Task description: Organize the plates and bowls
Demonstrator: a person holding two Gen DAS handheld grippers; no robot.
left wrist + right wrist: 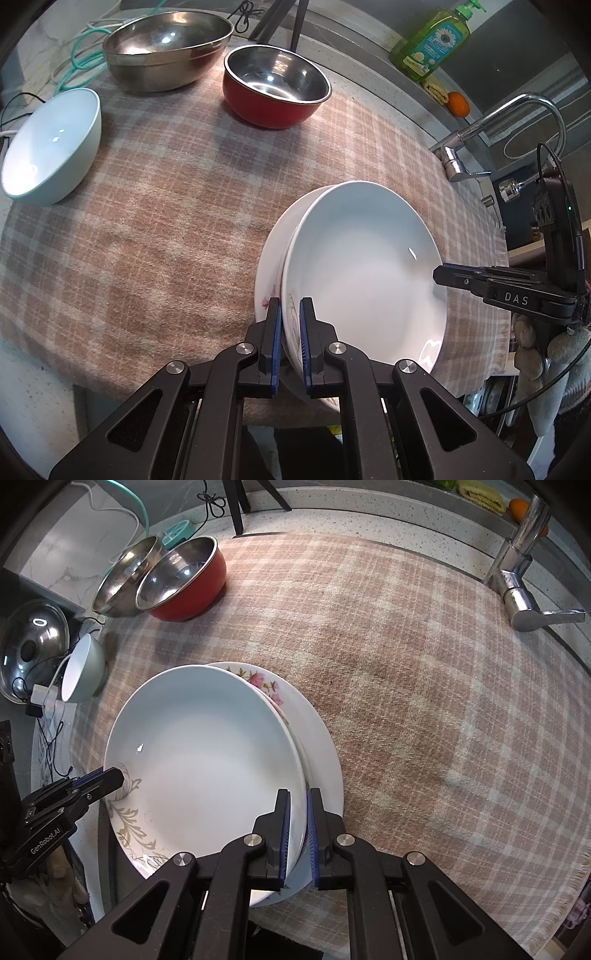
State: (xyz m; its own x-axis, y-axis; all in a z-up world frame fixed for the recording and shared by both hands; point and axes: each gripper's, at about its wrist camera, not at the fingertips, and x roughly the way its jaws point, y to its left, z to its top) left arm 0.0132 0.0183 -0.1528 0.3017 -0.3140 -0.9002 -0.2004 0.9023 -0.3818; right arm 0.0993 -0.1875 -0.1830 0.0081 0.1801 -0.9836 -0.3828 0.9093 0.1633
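**Two grippers pinch the top plate from opposite sides**

Left wrist view: the left gripper is closed almost fully, and its blue pads press the near rim of the top plate. This plate lies on a second, flowered plate, near the edge of the checked cloth. The right gripper meets the far rim, probably so that the plate stays level between two holds. Three bowls wait well apart behind: the pale blue bowl, the steel bowl and the red bowl.

Right wrist view: the right gripper points down and is also nearly closed on the rim of the top plate. Under it show the rose plate and a wider plate, so the stack seems already gathered. The left gripper holds the opposite rim. I judge the two-sided hold serves to settle or shift the plate without tilting it.
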